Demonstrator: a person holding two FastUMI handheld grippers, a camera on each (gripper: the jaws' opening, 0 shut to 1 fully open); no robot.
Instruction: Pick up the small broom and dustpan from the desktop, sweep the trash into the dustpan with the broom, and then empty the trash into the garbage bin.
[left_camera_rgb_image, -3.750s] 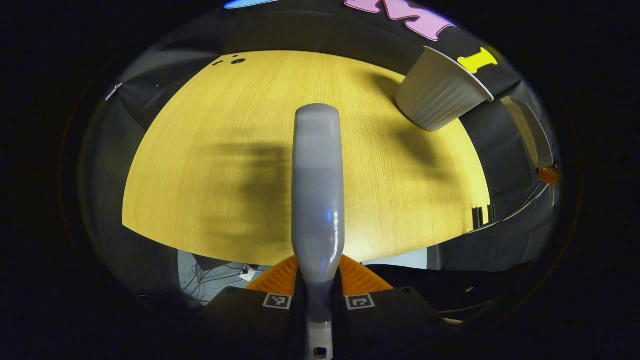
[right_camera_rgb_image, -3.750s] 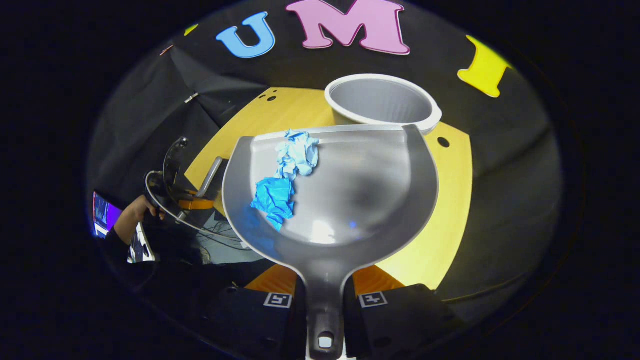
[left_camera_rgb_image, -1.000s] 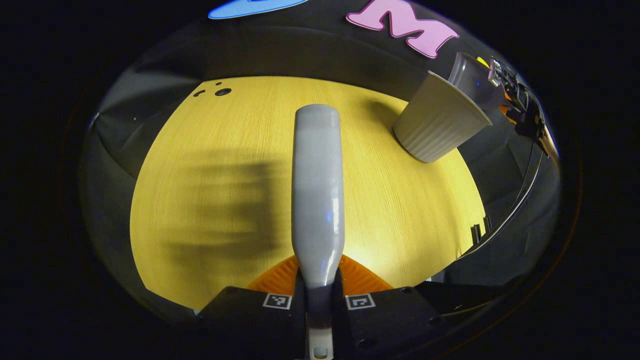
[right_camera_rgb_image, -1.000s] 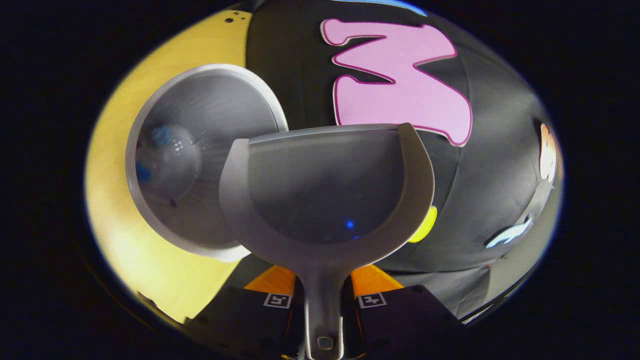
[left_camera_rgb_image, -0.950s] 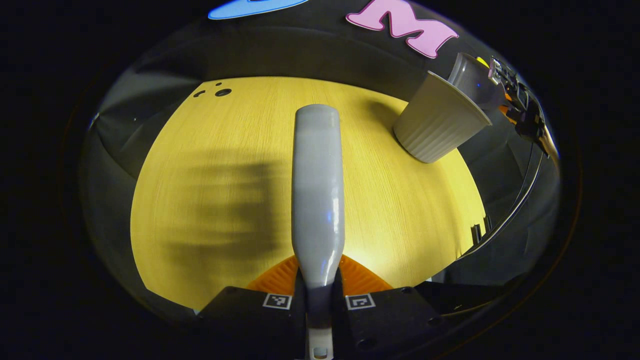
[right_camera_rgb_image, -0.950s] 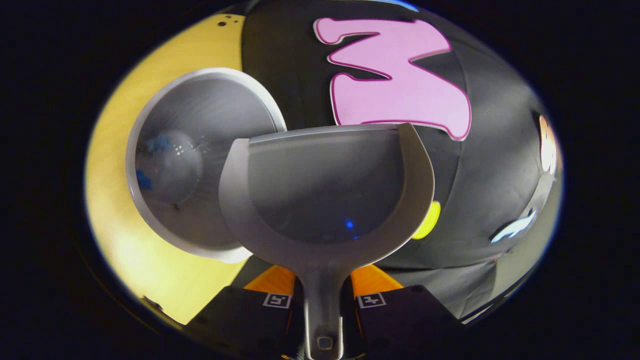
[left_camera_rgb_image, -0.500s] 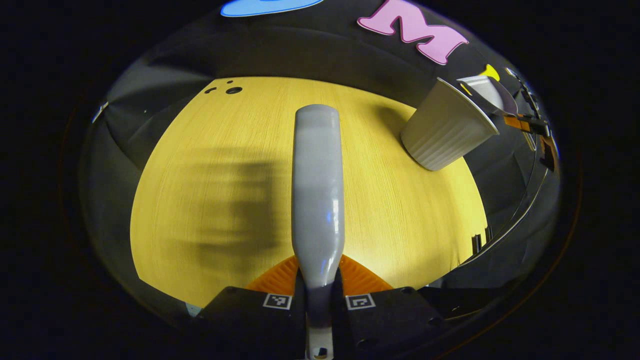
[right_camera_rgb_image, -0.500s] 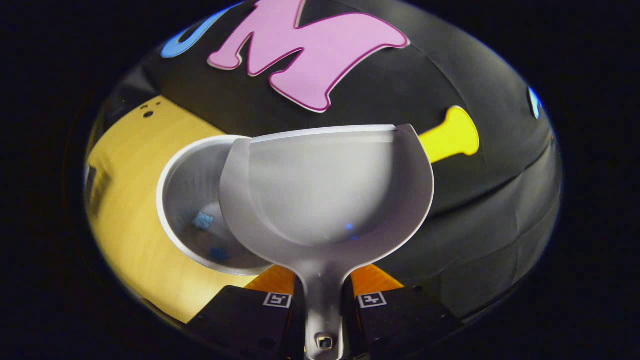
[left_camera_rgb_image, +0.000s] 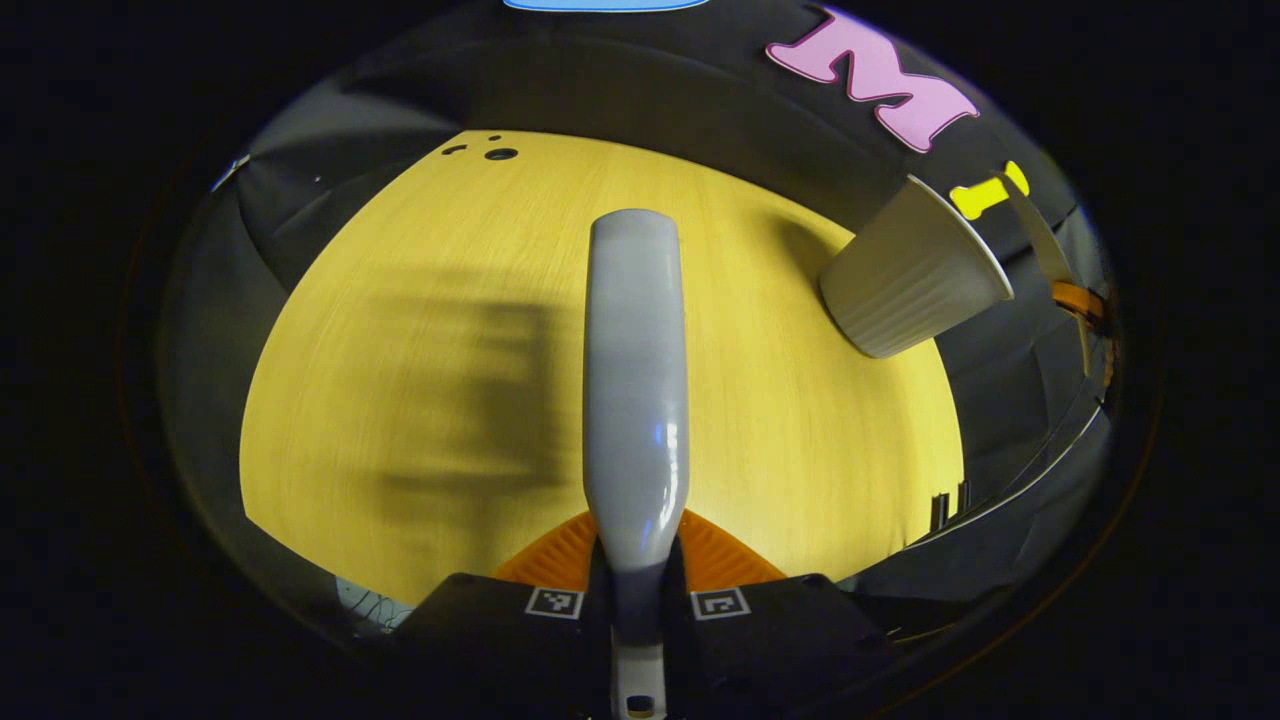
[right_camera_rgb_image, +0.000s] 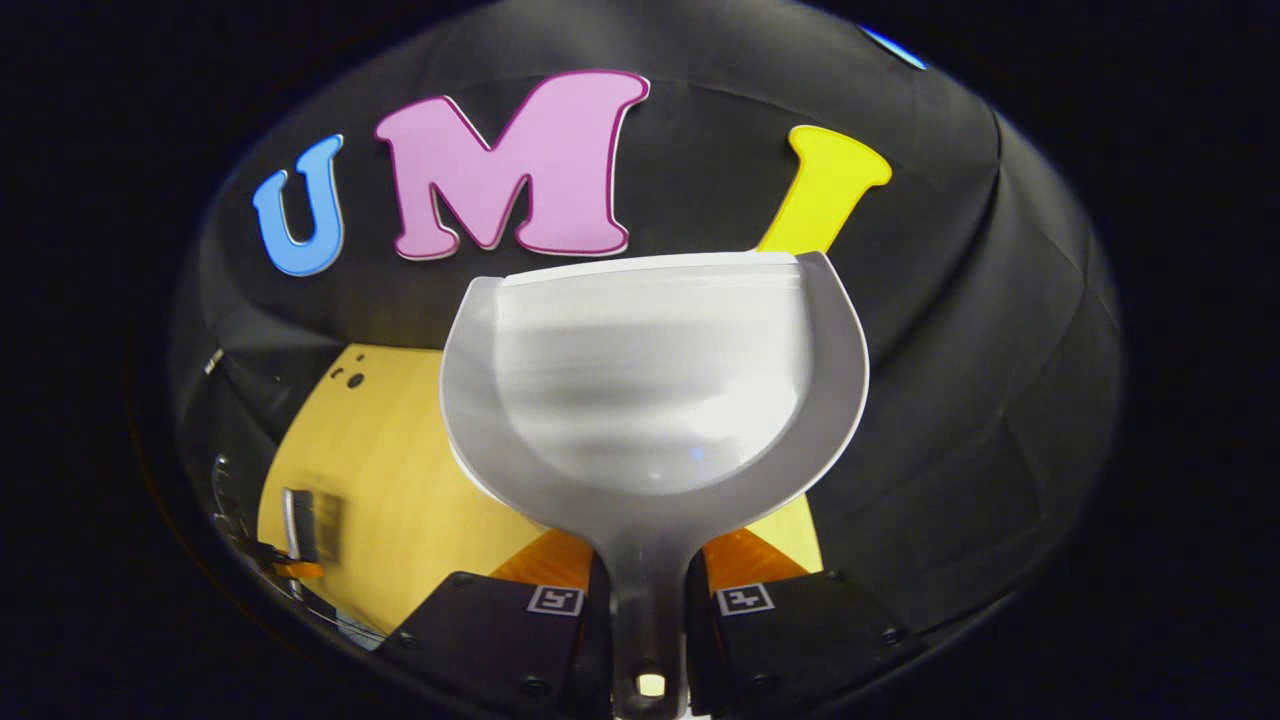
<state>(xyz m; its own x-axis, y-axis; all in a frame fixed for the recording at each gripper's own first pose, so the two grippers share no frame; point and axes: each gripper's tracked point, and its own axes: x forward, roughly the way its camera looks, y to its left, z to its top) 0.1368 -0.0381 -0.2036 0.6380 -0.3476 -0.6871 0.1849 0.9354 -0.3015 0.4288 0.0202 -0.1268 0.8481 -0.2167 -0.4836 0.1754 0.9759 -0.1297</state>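
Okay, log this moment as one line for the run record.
left gripper: shut on broom | right gripper: shut on dustpan, pan empty | bin: upright on desk

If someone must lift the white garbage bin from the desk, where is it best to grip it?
Probably at the flared rim of the garbage bin, one finger inside the open mouth and one outside, coming from above. Its ribbed wall tapers toward the base and looks too wide to span.

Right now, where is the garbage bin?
In the left gripper view the garbage bin stands on the wooden table near its far right corner, up and to the right of the broom held in the left tongs.
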